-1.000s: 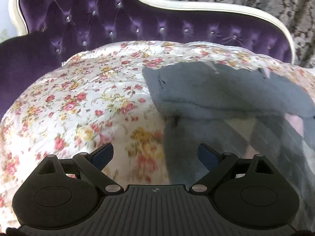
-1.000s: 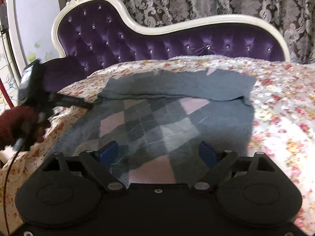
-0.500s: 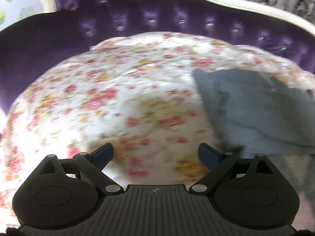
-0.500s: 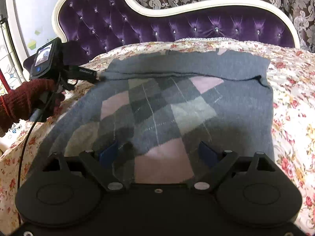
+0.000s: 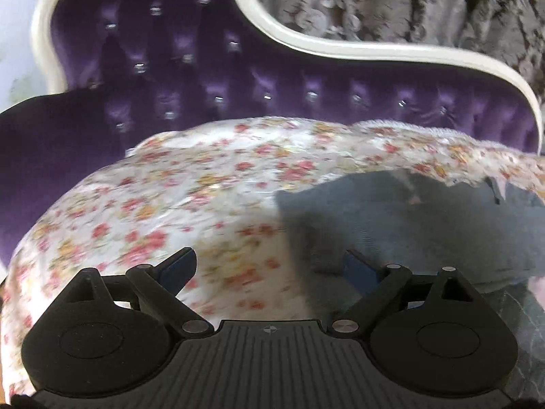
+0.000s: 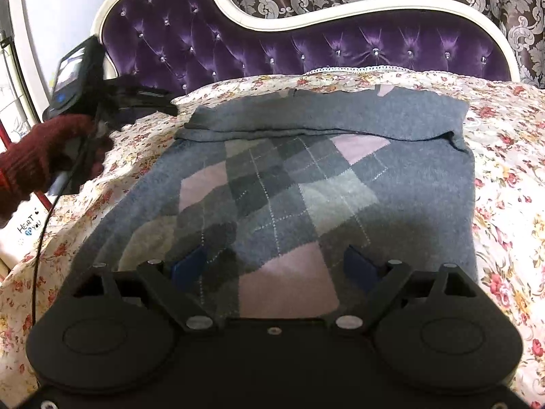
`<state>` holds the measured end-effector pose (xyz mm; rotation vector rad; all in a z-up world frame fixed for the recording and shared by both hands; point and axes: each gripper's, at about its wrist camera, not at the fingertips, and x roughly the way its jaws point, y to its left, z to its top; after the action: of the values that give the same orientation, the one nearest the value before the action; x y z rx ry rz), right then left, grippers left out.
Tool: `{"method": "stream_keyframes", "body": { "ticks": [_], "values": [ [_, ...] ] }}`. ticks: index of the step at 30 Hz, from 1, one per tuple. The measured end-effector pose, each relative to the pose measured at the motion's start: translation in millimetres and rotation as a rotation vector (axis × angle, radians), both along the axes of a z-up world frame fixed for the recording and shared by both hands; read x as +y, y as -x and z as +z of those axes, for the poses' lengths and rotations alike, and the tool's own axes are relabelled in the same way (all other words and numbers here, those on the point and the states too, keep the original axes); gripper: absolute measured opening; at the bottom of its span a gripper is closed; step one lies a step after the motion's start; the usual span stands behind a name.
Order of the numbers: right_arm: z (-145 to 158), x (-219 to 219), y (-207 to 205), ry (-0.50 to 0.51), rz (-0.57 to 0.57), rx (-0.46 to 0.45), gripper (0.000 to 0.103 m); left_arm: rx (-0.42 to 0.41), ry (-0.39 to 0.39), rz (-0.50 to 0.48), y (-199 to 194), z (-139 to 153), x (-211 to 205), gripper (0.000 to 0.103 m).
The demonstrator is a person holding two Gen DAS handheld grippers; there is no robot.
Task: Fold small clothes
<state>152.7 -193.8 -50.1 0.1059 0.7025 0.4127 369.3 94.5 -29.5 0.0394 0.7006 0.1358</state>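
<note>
Tools first: the right tool (image 6: pixel 274 267) hovers released, jaws wide, over the near hem of the argyle sweater (image 6: pixel 299 184). The left tool (image 5: pixel 269 266), also released and empty, sits off the sweater's left edge above the floral bedspread (image 5: pixel 153 204). The sweater lies flat on the bedspread, its far end already folded over into a grey band (image 6: pixel 327 116). The sleeve or top fold looks done; next, each tool probably needs to pinch a near corner and carry the hem toward that band.

left hand-held gripper (image 6: pixel 167 107) drawn back off sweater (image 6: pixel 306 184), jaws empty, folded band released
</note>
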Motion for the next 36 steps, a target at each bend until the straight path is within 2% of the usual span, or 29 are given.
{"method": "stream_keyframes", "body": {
  "ticks": [2,5,7,10,14,17,20,23,29,34,36],
  "values": [
    [1.2,-1.2,1.2,0.004,-0.003,-0.004,0.09,0.043,0.006,0.006,-12.6,-10.9,-3.0,0.093],
    [3.2,-5.2,3.7,0.004,-0.011,-0.004,0.09,0.106,0.024,0.07,-22.4,-30.6,6.0,0.094],
    [4.2,-8.0,5.4,0.009,-0.018,-0.007,0.09,0.121,0.066,0.1,-25.1,-38.8,18.6,0.099],
    [5.8,-13.6,8.2,0.006,-0.029,-0.009,0.09,0.125,0.146,0.148,-20.2,-39.6,35.0,0.101],
    [8.5,-23.4,11.4,-0.015,-0.055,-0.006,0.09,0.117,0.151,0.126,1.0,-26.0,37.6,0.1],
    [13.2,-33.2,18.4,-0.025,-0.07,-0.007,0.09,0.089,0.204,0.06,33.2,-9.9,35.9,0.1],
    [16.4,-42.4,28.4,-0.019,-0.075,0.001,0.09,0.065,0.217,-0.018,75.8,3.5,27.2,0.1],
    [18.2,-51.6,41.9,-0.021,-0.077,0.024,0.09,0.076,0.234,-0.091,116.6,8.2,17.6,0.1],
    [20.0,-69.5,68.2,-0.047,-0.093,0.074,0.09,0.144,0.274,-0.177,197.8,1.5,4.1,0.1],
    [15.6,-79.7,82.7,-0.091,-0.114,0.129,0.09,0.165,0.283,-0.199,241.2,-7.8,-1.5,0.098],
    [11.9,-81.1,87.1,-0.107,-0.118,0.152,0.09,0.185,0.287,-0.219,251.7,-13.6,-5.7,0.092]
  ]
}}
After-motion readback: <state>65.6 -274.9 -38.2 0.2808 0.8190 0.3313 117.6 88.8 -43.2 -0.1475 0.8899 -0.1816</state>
